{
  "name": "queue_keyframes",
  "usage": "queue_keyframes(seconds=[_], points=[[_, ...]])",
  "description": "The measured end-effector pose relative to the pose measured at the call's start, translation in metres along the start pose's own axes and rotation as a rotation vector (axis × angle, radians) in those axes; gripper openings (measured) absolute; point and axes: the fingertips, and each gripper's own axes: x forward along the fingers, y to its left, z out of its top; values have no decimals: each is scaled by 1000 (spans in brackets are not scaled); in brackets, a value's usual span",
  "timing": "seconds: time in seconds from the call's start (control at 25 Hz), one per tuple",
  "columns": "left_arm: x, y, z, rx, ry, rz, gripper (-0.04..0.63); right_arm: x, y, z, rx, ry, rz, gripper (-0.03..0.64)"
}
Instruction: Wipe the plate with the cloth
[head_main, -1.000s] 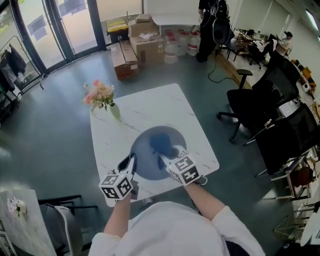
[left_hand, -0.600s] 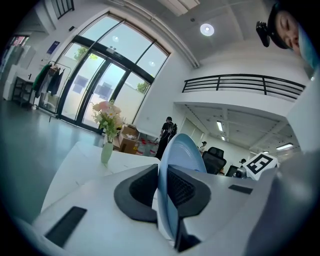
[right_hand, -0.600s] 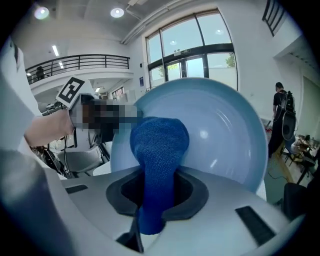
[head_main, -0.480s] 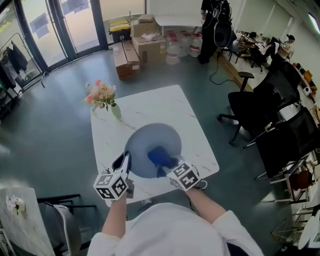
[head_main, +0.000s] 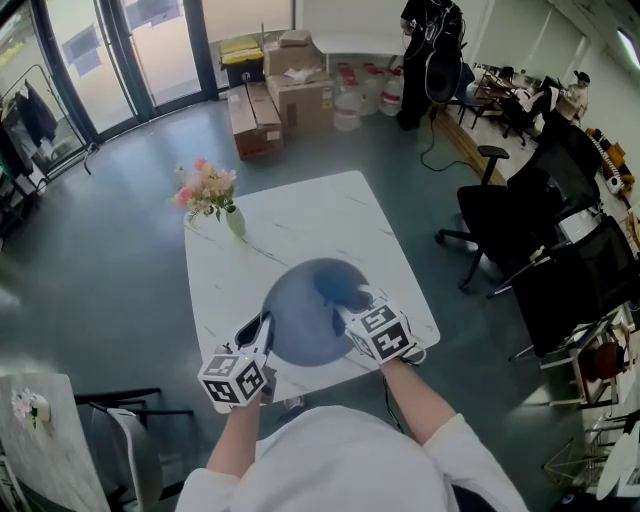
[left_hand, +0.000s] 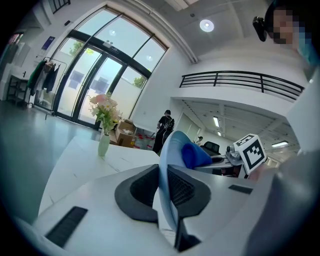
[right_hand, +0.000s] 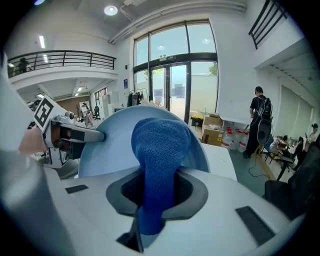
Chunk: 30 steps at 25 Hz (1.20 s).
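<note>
Over the counter (head_main: 300, 215), with the left gripper (head_main: 260, 330) clamped on the plate (head_main: 300, 320) rim and the right gripper (head_main: 348, 312) on the cloth (head_main: 338, 290), hard wiping could twist the plate loose.

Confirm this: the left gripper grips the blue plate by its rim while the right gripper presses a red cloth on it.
Wrong colour: the cloth is blue, not red, as the right gripper view shows. The rest stands: the left gripper grips the plate by its rim, and the right gripper presses the cloth on it.
</note>
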Motion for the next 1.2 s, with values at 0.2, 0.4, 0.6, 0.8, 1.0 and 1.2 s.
queue_keyframes(seconds=[0.2, 0.4, 0.6, 0.8, 1.0, 1.2], points=[[4, -2, -3, 17, 14, -6, 44, 13, 41, 18, -46, -21, 111, 84], [5, 10, 5, -1, -14, 20, 44, 25, 95, 5, -88, 28, 278, 84], [3, 22, 20, 6, -43, 45, 44, 29, 115, -38, -72, 169, 371, 84], [1, 25, 19, 0, -43, 47, 44, 26, 90, -72, -22, 244, 325, 84], [3, 22, 9, 1, -16, 38, 44, 19, 48, -82, 46, 249, 220, 84], [6, 13, -4, 21, 22, 19, 44, 8, -1, -67, 53, 204, 77, 84]])
